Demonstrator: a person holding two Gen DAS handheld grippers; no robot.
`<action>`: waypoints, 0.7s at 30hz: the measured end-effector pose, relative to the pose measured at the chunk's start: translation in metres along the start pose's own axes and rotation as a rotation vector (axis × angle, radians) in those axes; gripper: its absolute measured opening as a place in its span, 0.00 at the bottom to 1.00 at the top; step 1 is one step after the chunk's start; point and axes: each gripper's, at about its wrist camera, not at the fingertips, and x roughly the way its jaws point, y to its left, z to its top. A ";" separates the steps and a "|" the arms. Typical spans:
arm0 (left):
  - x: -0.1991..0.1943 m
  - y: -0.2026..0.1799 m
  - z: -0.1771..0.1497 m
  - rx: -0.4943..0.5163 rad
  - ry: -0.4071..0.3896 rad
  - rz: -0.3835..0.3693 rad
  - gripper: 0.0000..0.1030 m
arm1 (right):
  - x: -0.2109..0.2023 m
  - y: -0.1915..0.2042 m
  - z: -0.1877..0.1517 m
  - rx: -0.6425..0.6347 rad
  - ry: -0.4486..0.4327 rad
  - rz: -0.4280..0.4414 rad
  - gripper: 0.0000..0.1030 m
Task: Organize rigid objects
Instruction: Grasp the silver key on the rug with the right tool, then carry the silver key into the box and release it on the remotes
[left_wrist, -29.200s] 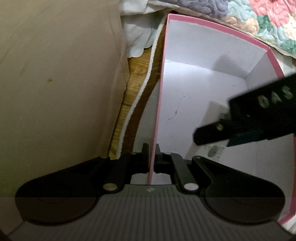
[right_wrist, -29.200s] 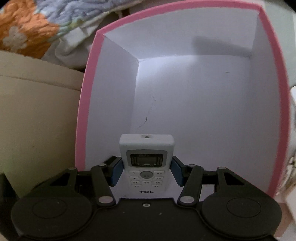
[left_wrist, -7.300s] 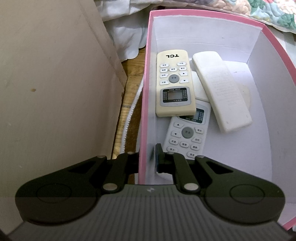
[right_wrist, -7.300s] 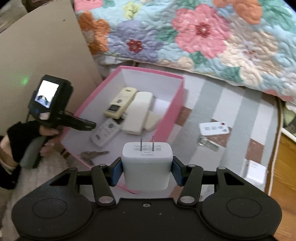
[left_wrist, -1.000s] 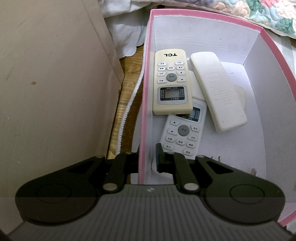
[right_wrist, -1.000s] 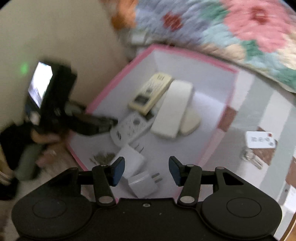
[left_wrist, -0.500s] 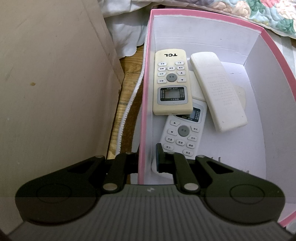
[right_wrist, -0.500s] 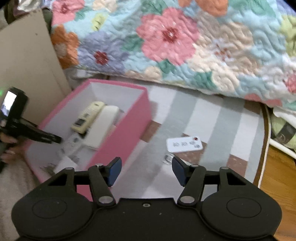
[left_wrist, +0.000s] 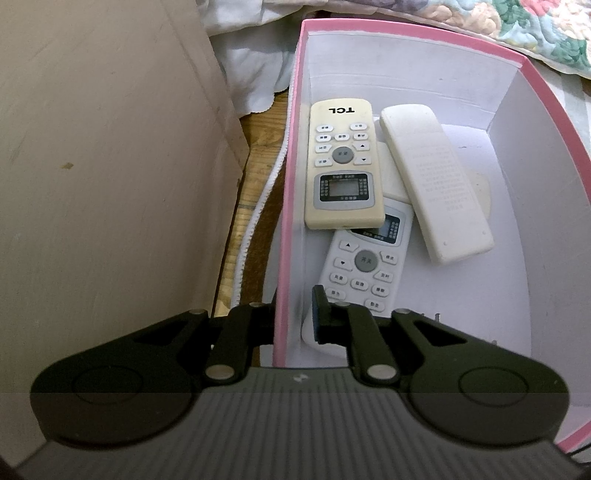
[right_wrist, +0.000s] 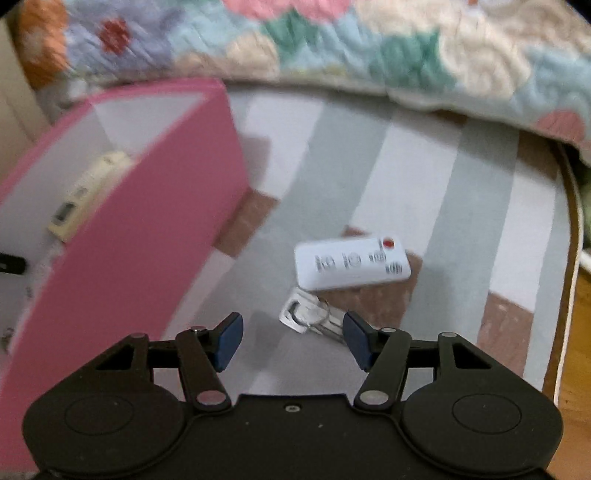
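My left gripper (left_wrist: 290, 319) is shut on the left wall of the pink box (left_wrist: 291, 155), one finger outside and one inside. In the box lie a cream TCL remote (left_wrist: 343, 166), a white remote (left_wrist: 365, 266) partly under it, and a face-down white remote (left_wrist: 436, 181). Plug prongs (left_wrist: 430, 316) peek out by the gripper body. My right gripper (right_wrist: 293, 332) hangs open over the striped rug. A bunch of keys (right_wrist: 308, 316) lies just ahead of its fingertips. A small white remote (right_wrist: 352, 263) with a red button lies just beyond. The picture is blurred.
A beige board (left_wrist: 110, 166) stands left of the box, with a strip of wood floor (left_wrist: 258, 147) and a white cord (left_wrist: 266, 192) between. A floral quilt (right_wrist: 332, 44) borders the rug (right_wrist: 406, 166) at the back. The box's outer pink wall (right_wrist: 129, 240) rises to the right gripper's left.
My right gripper swung from above the box out over the rug and dropped lower toward the keys and small remote, jaws still open. The left gripper and box stayed still.
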 end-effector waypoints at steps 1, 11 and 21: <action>0.000 0.000 -0.001 0.003 -0.004 0.002 0.11 | 0.003 0.000 0.000 -0.003 -0.007 -0.008 0.63; 0.000 0.002 -0.002 0.000 -0.004 0.005 0.11 | 0.010 0.010 0.004 -0.062 -0.024 -0.012 0.35; 0.002 0.001 0.000 -0.008 0.004 0.008 0.11 | -0.022 0.016 -0.005 0.008 -0.100 0.020 0.03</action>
